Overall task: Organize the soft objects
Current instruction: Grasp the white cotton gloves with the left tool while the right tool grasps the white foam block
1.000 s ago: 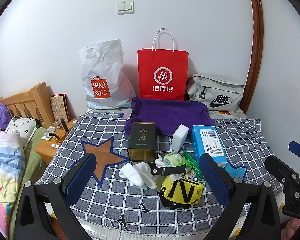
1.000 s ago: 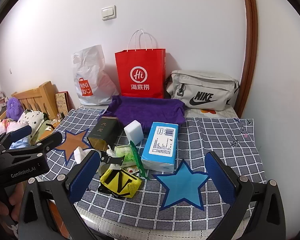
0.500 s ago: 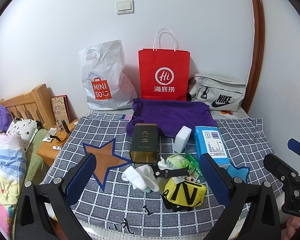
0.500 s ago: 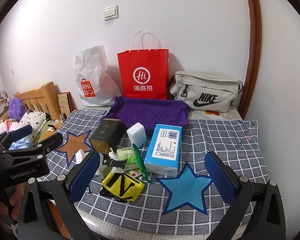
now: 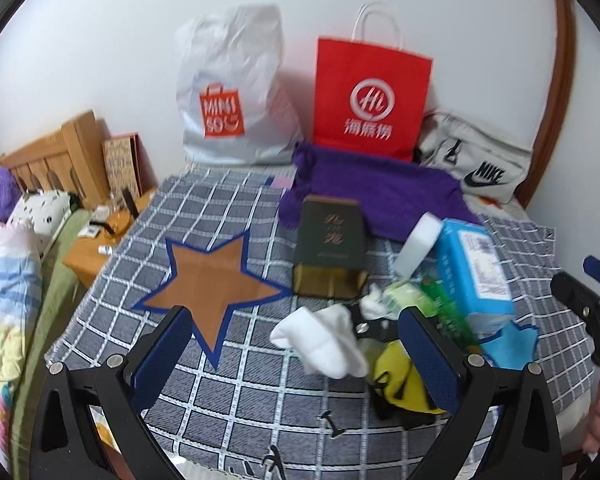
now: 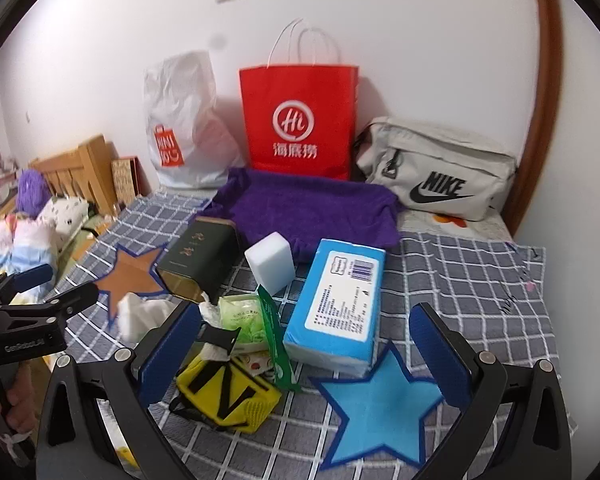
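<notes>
You had barely begun: nothing was sorted yet, as far as the views showed. The soft things still lay heaped together in the middle of the checked bed cover [image 5: 228, 384], among harder items such as the green tin [image 5: 330, 256].

Your left hand-held gripper [image 5: 296, 356] was spread wide and held nothing. The white socks [image 5: 324, 338] lay just ahead of it, between its two fingers in that view, though I could not tell whether the pads were down at their level. The brown star [image 5: 212, 280] lay just to the left of the socks, bare.

Your right hand-held gripper [image 6: 312, 356] was also fully open and empty. The tissue pack [image 6: 338, 304], the yellow pouch [image 6: 228, 394] and the green wipes packet [image 6: 246, 318] sat just in front of it, and the blue star [image 6: 380, 408] lay between its fingers, bare too.

The purple towel [image 6: 312, 208] stayed at the back, by the red paper bag [image 6: 298, 116]. By my judgement, every soft item was still left to place.
</notes>
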`<state>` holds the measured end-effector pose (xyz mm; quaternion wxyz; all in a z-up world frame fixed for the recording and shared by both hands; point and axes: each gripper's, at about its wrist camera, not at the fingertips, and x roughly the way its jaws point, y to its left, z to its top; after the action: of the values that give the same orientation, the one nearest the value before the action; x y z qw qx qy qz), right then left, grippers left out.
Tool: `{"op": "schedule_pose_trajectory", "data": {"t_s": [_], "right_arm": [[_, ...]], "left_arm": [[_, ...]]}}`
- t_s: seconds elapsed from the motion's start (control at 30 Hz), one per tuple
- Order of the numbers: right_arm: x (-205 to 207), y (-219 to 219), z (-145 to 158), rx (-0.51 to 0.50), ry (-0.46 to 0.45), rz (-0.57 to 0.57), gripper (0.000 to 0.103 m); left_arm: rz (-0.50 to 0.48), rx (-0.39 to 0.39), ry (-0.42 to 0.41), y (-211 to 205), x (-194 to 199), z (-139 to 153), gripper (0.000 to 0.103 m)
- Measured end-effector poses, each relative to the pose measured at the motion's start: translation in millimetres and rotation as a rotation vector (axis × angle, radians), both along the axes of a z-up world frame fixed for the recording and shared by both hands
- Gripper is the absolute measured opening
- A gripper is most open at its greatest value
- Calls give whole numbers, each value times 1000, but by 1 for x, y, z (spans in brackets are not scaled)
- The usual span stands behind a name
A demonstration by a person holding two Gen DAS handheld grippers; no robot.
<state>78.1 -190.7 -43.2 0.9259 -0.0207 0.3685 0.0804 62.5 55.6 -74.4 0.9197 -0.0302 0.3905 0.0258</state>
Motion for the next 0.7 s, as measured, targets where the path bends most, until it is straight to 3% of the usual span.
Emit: {"op": "schedule_pose_trajectory", "data": {"t_s": [0.4, 0.7], "right_arm": [[78, 23, -43, -17, 34, 104, 102], [122, 50, -76, -83, 78, 179, 102]], "left_arm": [[-13, -68, 87, 17, 35, -47, 103], [-30, -109, 112, 25, 49, -60, 103]]}}
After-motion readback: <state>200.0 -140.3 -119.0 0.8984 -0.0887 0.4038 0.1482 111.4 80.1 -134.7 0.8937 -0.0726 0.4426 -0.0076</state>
